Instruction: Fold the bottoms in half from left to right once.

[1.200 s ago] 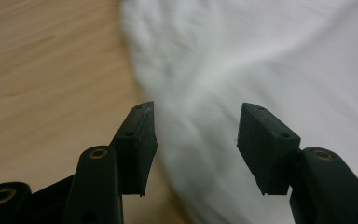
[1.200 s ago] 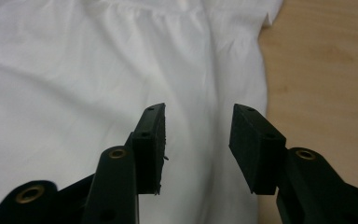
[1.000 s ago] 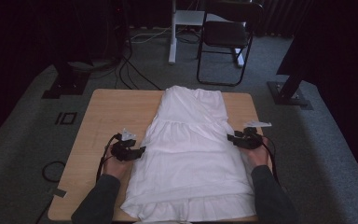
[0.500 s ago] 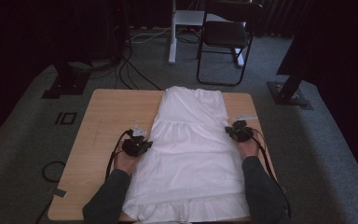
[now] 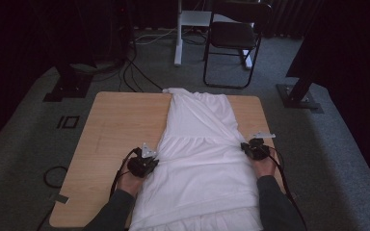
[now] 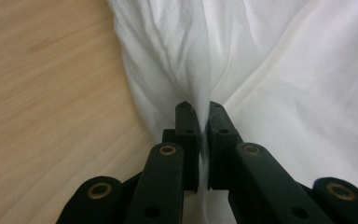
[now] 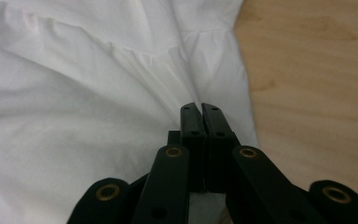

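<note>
Fingers first: both grippers are pinched down tight on cloth. The left gripper (image 5: 147, 162) has a fold of the dress's edge squeezed between its pads (in the left gripper view the fabric bunches up into a ridge right at the tips (image 6: 200, 109)), and the right gripper (image 5: 251, 148) has the opposite edge nipped the same way (image 7: 200, 109). Both have just been closing, with cloth between the jaws.

Biggest thing down: the wooden table (image 5: 115, 125) sits mid-frame in the high view, and the white dress (image 5: 200, 159) runs down its centre, top end at the upper middle of the tabletop, ruffled hem off the bottom edge of the frame. The grippers hold it at the waist seam, one at the left edge, one at the right.

Handling-wise I'd guess it's light, thin and totally floppy, so it'll sag and drape between the two grips and slide easily over the wood. Not fragile, but a thin pinch can slip out. The gathered waist seam looks like the best spot to hold, since it's thicker there.
</note>
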### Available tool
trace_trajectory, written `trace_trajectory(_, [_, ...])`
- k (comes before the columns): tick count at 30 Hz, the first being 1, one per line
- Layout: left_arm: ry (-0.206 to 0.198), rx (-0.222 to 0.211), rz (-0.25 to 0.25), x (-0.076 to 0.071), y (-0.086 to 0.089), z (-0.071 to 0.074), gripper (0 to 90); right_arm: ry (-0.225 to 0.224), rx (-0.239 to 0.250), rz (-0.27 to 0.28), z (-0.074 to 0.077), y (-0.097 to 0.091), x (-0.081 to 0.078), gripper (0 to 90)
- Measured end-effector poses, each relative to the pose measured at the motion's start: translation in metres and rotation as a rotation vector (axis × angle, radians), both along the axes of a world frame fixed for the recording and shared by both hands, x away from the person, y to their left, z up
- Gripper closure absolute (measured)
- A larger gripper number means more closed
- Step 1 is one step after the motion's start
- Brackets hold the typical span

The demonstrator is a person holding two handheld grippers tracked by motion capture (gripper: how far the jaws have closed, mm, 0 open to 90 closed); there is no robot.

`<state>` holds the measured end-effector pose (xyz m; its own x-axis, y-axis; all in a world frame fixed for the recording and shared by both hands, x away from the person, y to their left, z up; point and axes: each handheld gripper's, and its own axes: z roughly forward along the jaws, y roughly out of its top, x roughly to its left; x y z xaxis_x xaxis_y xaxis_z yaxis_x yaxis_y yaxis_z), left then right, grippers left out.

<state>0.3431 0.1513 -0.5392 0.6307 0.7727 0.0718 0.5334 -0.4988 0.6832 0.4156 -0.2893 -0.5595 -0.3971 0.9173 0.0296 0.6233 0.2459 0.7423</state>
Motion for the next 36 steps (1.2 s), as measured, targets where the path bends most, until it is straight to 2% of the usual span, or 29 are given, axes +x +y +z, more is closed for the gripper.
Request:
trace_trajectory(3, [-0.005, -0.019, 0.013, -0.013, 0.008, -0.003, 86.5, 0.012, 0.002, 0.01, 0.0, 0.003, -0.015, 88.0])
trace_trajectory(4, [-0.005, -0.019, 0.013, -0.013, 0.008, -0.003, 86.5, 0.012, 0.002, 0.01, 0.0, 0.003, -0.015, 88.0])
trace_trajectory(5, [-0.004, -0.028, 0.009, -0.03, 0.016, -0.007, 86.5, 0.015, 0.012, 0.011, 0.0, 0.003, -0.023, 87.9])
trace_trajectory(6, [-0.002, -0.038, 0.009, -0.037, 0.018, -0.008, 86.4, 0.008, 0.016, 0.027, -0.002, 0.005, -0.045, 87.7])
trace_trajectory(7, [0.002, -0.042, 0.007, -0.044, 0.02, -0.008, 86.4, 0.017, 0.027, 0.031, -0.002, 0.005, -0.053, 87.8])
trace_trajectory(11, [0.015, -0.035, -0.019, -0.074, 0.025, -0.009, 86.4, 0.045, 0.019, 0.059, -0.001, 0.006, -0.086, 87.7])
trace_trajectory(14, [0.033, -0.046, -0.044, -0.095, 0.028, -0.011, 86.3, 0.062, 0.036, 0.065, -0.001, 0.005, -0.11, 87.7])
trace_trajectory(15, [0.038, -0.054, -0.052, -0.1, 0.029, -0.01, 86.0, 0.071, 0.047, 0.065, -0.001, 0.003, -0.117, 87.6])
trace_trajectory(16, [0.038, -0.054, -0.052, -0.1, 0.029, -0.01, 83.1, 0.071, 0.047, 0.065, -0.001, 0.003, -0.117, 87.6])
trace_trajectory(17, [0.029, -0.073, -0.069, -0.105, 0.031, -0.008, 83.1, 0.086, 0.055, 0.066, -0.001, 0.003, -0.123, 87.1])
trace_trajectory(18, [0.013, -0.094, -0.074, -0.106, 0.032, -0.007, 68.9, 0.111, 0.07, 0.07, 0.001, 0.0, -0.129, 78.0])
trace_trajectory(19, [-0.01, -0.128, -0.067, -0.105, 0.034, -0.004, 58.6, 0.113, 0.077, 0.07, 0.002, -0.001, -0.129, 66.7])
trace_trajectory(20, [-0.027, -0.149, -0.051, -0.101, 0.036, -0.001, 51.7, 0.095, 0.093, 0.067, 0.004, -0.002, -0.128, 55.6])
trace_trajectory(21, [-0.037, -0.159, -0.038, -0.096, 0.037, 0.003, 46.6, 0.042, 0.128, 0.036, 0.012, -0.004, -0.121, 47.5])
trace_trajectory(22, [-0.049, -0.166, -0.027, -0.091, 0.037, 0.007, 46.6, 0.042, 0.128, 0.036, 0.012, -0.004, -0.121, 47.5])
trace_trajectory(24, [-0.08, -0.17, -0.023, -0.079, 0.035, 0.016, 46.0, -0.001, 0.126, 0.042, 0.023, 0.0, -0.108, 43.7])
trace_trajectory(25, [-0.101, -0.161, -0.017, -0.072, 0.033, 0.02, 45.8, -0.016, 0.118, 0.053, 0.029, 0.005, -0.099, 43.2])
trace_trajectory(26, [-0.115, -0.159, -0.014, -0.065, 0.03, 0.024, 45.5, -0.041, 0.099, 0.093, 0.039, 0.018, -0.08, 43.6])
trace_trajectory(27, [-0.124, -0.155, -0.015, -0.057, 0.027, 0.026, 45.5, -0.041, 0.099, 0.093, 0.039, 0.018, -0.08, 43.6])
trace_trajectory(28, [-0.126, -0.146, -0.014, -0.049, 0.023, 0.029, 45.6, -0.051, 0.082, 0.124, 0.042, 0.026, -0.068, 44.9])
trace_trajectory(29, [-0.13, -0.142, -0.013, -0.041, 0.019, 0.03, 45.6, -0.057, 0.064, 0.151, 0.044, 0.035, -0.057, 46.6])
trace_trajectory(31, [-0.129, -0.129, -0.025, -0.026, 0.007, 0.031, 45.6, -0.023, 0.032, 0.189, 0.042, 0.055, -0.03, 48.6])
trace_trajectory(32, [-0.124, -0.122, -0.035, -0.021, 0.002, 0.03, 45.6, -0.01, -0.005, 0.214, 0.038, 0.071, -0.01, 48.3])
trace_trajectory(33, [-0.116, -0.119, -0.042, -0.017, -0.002, 0.029, 45.6, -0.01, -0.005, 0.214, 0.038, 0.071, -0.01, 48.3])
trace_trajectory(36, [-0.095, -0.1, -0.071, -0.006, -0.017, 0.022, 45.6, 0.01, -0.021, 0.215, 0.032, 0.086, 0.01, 48.8])
